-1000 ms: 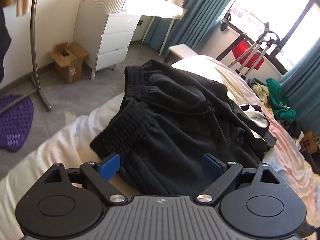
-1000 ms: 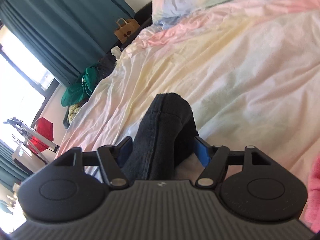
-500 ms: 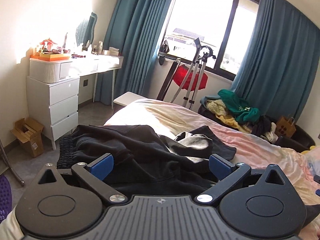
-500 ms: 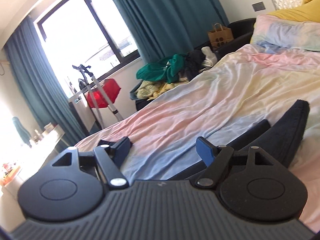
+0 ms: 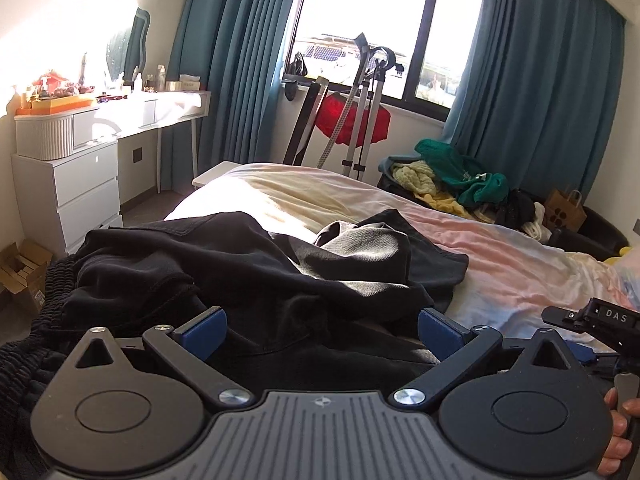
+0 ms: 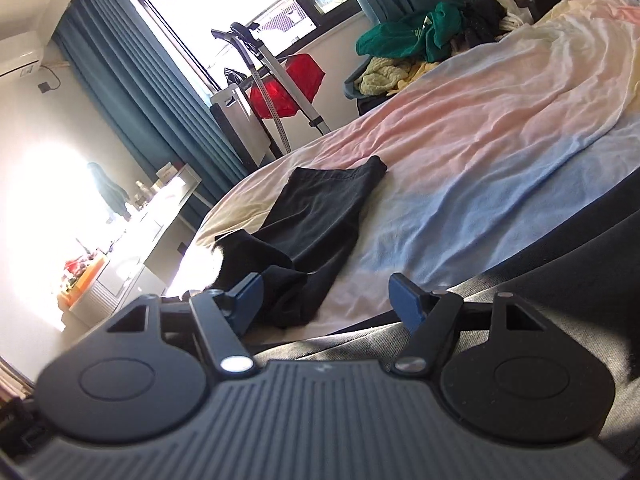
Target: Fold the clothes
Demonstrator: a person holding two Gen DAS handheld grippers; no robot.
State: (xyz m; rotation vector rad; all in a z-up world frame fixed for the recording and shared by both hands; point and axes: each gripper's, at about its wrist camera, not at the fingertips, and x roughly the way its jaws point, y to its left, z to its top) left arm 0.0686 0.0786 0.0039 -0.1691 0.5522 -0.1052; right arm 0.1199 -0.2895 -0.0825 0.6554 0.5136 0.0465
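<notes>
Black trousers lie rumpled across the bed, soft and floppy, best pinched at the elastic waistband or a hem, while left tool and right tool both gape apart, holding nothing.

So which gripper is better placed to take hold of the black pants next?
Left, probably. The left gripper is open right over the bunched black pants, with fabric between its fingers. The right gripper is also open, but faces mostly the bedsheet.
</notes>
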